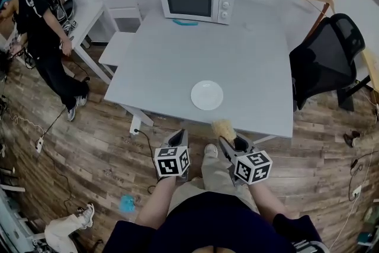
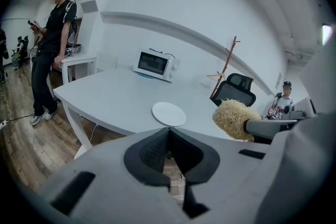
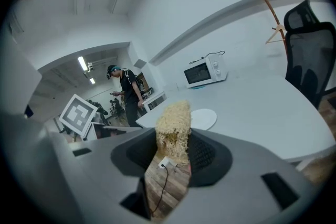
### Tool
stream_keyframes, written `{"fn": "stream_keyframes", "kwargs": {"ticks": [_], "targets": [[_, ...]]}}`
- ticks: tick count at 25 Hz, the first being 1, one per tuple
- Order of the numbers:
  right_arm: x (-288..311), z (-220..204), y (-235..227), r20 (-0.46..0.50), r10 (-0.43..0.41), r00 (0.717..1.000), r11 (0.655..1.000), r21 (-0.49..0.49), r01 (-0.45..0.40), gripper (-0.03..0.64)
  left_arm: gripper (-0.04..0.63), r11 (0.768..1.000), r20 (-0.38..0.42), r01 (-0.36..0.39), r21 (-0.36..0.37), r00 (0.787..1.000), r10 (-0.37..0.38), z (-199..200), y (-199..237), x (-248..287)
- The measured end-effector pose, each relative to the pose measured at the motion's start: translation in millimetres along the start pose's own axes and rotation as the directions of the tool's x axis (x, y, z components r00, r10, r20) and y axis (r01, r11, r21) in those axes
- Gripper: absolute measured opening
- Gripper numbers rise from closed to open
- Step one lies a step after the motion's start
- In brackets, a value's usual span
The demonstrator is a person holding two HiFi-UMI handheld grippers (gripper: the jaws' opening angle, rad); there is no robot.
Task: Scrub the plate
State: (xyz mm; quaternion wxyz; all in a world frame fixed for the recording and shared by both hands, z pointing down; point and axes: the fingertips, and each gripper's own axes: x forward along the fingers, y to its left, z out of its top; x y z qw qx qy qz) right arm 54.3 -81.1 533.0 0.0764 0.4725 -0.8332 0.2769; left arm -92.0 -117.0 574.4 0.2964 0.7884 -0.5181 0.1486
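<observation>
Plate [image 1: 207, 95]: white, rigid, judged light, breakable, slippery; best steadied at rim. Left gripper [image 2: 168, 132] clenched, empty; fibrous scrubber [image 3: 172, 122] clamped in right gripper [image 3: 174, 144].

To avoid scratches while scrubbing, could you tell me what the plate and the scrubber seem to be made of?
The plate: plain white, smooth; probably glazed ceramic or melamine. The scrubber: matte, pale straw-coloured tangle of coarse strands; plant or plastic fibre, unclear.

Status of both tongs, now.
Left tongs: closed, nothing between them.
Right tongs: closed on the straw-coloured scrubber.
</observation>
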Motion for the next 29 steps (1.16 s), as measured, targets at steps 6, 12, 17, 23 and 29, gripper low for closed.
{"fn": "stream_keyframes", "kwargs": {"ticks": [6,12,17,23,29], "targets": [[-11.4,-8.0,8.6,0.011,-0.015,1.0,1.0,-0.025,0.015,0.169,0.017,0.999,-0.004,0.034,0.007,0.999,-0.034,-11.0,-7.4,-14.3],[-19.2,-9.4,7.5,0.017,-0.023,1.0,1.0,-0.017,0.023,0.169,0.017,0.998,0.006,0.057,0.003,0.998,-0.057,-10.5,-16.3,-19.8],[-17.7,-9.9,10.4,0.014,-0.014,1.0,1.0,-0.013,0.014,0.169,0.017,0.997,0.01,0.071,0.006,0.997,-0.071,-8.7,-19.9,-20.6],[-17.0,-16.1,15.6,0.003,-0.006,1.0,1.0,-0.028,0.007,0.169,0.017,0.997,0.011,0.082,-0.001,0.997,-0.082,-9.8,-22.7,-20.8],[-15.1,-22.2,16.3,-0.013,-0.007,1.0,0.999,-0.048,0.007,0.169,0.017,0.995,0.004,0.101,0.001,0.995,-0.101,-13.0,-28.3,-19.0]]}}
